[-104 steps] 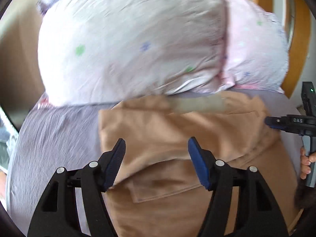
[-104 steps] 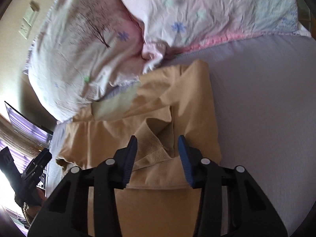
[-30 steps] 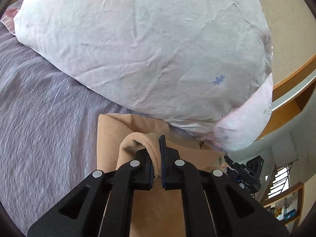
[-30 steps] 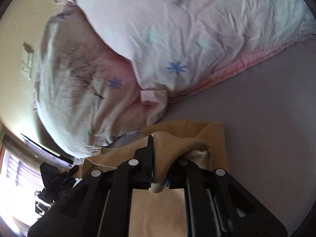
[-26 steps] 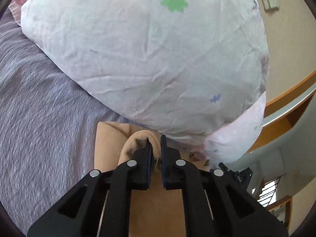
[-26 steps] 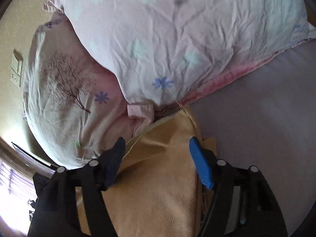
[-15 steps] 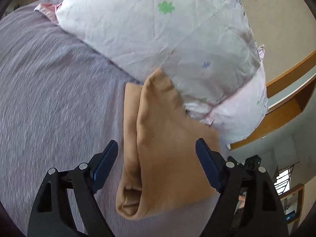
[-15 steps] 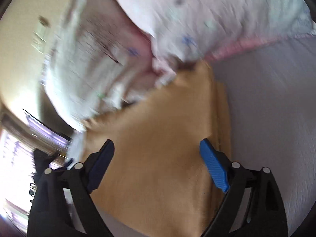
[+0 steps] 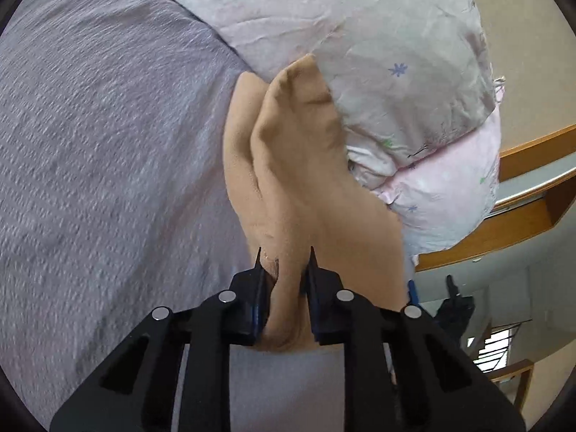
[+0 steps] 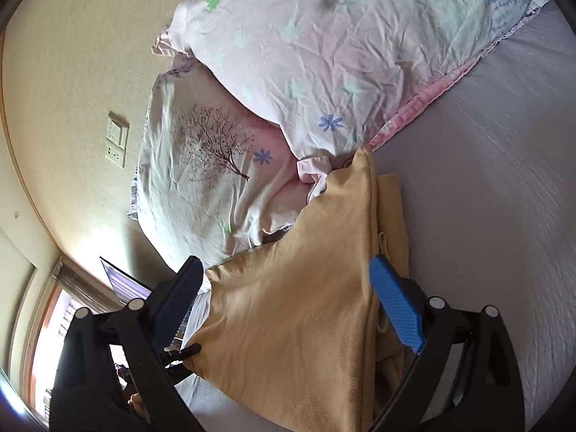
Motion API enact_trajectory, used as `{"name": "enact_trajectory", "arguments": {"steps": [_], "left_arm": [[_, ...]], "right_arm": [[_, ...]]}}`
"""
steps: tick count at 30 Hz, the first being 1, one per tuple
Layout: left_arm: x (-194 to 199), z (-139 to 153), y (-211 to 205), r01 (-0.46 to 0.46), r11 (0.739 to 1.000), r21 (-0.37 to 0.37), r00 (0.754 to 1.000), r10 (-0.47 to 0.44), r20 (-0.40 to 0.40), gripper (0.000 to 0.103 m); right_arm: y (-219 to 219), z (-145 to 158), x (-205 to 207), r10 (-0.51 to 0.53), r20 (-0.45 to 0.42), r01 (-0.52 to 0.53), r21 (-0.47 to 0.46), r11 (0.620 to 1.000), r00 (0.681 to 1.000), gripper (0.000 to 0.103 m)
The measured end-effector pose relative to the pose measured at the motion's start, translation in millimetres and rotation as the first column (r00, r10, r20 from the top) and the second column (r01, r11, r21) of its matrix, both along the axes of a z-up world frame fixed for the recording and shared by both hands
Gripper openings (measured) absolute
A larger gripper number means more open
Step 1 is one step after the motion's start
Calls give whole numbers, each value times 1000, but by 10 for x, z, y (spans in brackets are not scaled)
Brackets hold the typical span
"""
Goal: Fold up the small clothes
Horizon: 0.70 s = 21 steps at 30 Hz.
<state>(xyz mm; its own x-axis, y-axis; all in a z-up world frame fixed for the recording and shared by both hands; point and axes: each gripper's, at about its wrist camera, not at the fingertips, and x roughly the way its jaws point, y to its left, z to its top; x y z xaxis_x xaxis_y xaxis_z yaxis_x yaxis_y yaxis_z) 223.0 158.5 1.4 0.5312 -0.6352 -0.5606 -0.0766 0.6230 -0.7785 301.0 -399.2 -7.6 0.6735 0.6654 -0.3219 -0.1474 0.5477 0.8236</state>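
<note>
Two grippers: your left gripper clamps the near fold of the tan fleece garment, lying on the grey bedsheet against floral pillows; your right gripper gapes wide above it.

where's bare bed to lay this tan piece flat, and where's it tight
Bare bedsheet lies left of the tan garment held by the left gripper, and right of it past the open right gripper. It is tight at the pillows, which the garment touches.
</note>
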Motion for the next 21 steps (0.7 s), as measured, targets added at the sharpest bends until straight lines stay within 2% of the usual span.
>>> {"name": "enact_trajectory", "arguments": {"steps": [2,4,6,8,10,11,13,15,16,17,19,20,21], "left_arm": [[35,239,-123,19,1000,-10,998,-19,55,17],[86,583,-396,82,996,14,987,-84,140,17],[152,901,-837,181,983,39,958,-185,219,16],[212,1092,-1359,285,956,68,919,-293,265,16],[265,1109,-2018,405,910,93,870,-415,268,16],[289,1030,-2401,470,877,100,842,-480,247,16],[329,822,-2987,568,812,135,792,-583,179,17],[342,601,-3324,631,765,129,759,-643,103,19],[348,529,-3366,643,759,104,756,-650,76,21],[342,485,-3323,656,754,33,750,-656,83,22],[310,543,-3080,661,748,-66,747,-647,152,22],[286,598,-2947,643,764,-60,760,-625,177,27],[237,688,-2723,606,795,-30,781,-587,213,49]], "right_arm": [[-41,46,-45,-8,15,8,9,1000,1000,93],[-75,61,-72,-15,30,14,30,999,999,93],[-131,61,-77,-16,41,13,80,997,999,93],[-224,74,-91,-39,45,34,101,994,998,93],[-333,76,-109,-73,48,67,110,992,996,93],[-405,68,-121,-89,48,82,124,989,995,93],[-495,44,-134,-109,41,102,143,984,993,93],[-567,17,-156,-130,33,124,147,981,991,93],[-581,6,-163,-137,29,131,144,981,990,93],[-585,1,-158,-135,25,130,140,981,991,93],[-560,13,-143,-118,27,114,125,986,993,93],[-534,32,-140,-109,32,105,104,989,994,93],[-499,78,-143,-105,43,102,68,992,994,93]]}}
